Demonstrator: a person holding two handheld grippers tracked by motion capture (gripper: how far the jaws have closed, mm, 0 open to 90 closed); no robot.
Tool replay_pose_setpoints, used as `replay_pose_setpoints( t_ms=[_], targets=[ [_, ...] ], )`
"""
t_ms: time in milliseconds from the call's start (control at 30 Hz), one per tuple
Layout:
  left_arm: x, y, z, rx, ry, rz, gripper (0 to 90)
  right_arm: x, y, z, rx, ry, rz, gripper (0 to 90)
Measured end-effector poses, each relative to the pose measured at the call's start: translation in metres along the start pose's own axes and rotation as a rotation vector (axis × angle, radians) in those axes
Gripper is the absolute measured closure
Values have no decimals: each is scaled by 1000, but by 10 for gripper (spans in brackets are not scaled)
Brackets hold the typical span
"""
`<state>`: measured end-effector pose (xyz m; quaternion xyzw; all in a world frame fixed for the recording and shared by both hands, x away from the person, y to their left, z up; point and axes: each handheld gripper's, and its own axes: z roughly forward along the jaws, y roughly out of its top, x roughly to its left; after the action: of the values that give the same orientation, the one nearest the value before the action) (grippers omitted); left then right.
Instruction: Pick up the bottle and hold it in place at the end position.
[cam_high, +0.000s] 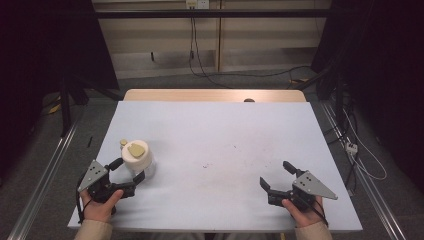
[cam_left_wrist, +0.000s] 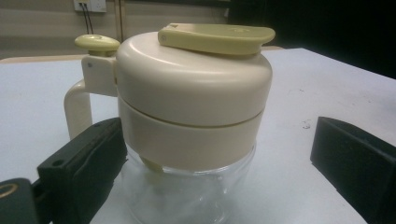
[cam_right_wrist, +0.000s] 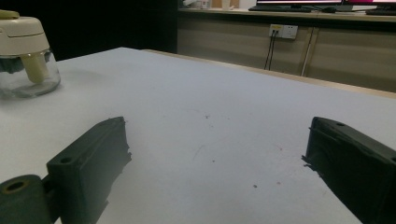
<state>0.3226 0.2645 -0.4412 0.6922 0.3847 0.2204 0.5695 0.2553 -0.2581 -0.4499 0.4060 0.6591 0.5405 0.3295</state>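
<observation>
A food chopper (cam_high: 136, 156) with a cream lid, a pale green knob and a clear glass bowl stands on the left part of the white table (cam_high: 215, 130). My left gripper (cam_high: 130, 169) is open, with its jaws on either side of the bowl. In the left gripper view the chopper (cam_left_wrist: 191, 93) stands between the jaws: the left jaw is right against the glass and the right jaw is well clear of it. My right gripper (cam_high: 274, 172) is open over bare table at the front right, with nothing between its fingers. From there the chopper (cam_right_wrist: 25, 56) appears far to the left.
The table's wooden far edge (cam_high: 215, 95) carries a small dark object (cam_high: 248, 100). Faint dark specks (cam_high: 207, 165) mark the middle of the table. Cables and a power strip (cam_high: 351, 147) lie on the floor to the right, and metal rails run along both sides.
</observation>
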Motion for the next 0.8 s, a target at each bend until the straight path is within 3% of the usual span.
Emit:
replay_pose_setpoints(
  t_ms=[433, 700, 800],
  targets=[
    [4, 1, -1, 10, 20, 18, 27, 1, 1, 0, 1, 17, -4, 52],
    [7, 1, 5, 15, 22, -6, 27, 2, 1, 1, 4, 25, -4, 51],
    [9, 1, 8, 22, 24, 3, 26, 1, 1, 1, 2, 25, -5, 51]
  ],
)
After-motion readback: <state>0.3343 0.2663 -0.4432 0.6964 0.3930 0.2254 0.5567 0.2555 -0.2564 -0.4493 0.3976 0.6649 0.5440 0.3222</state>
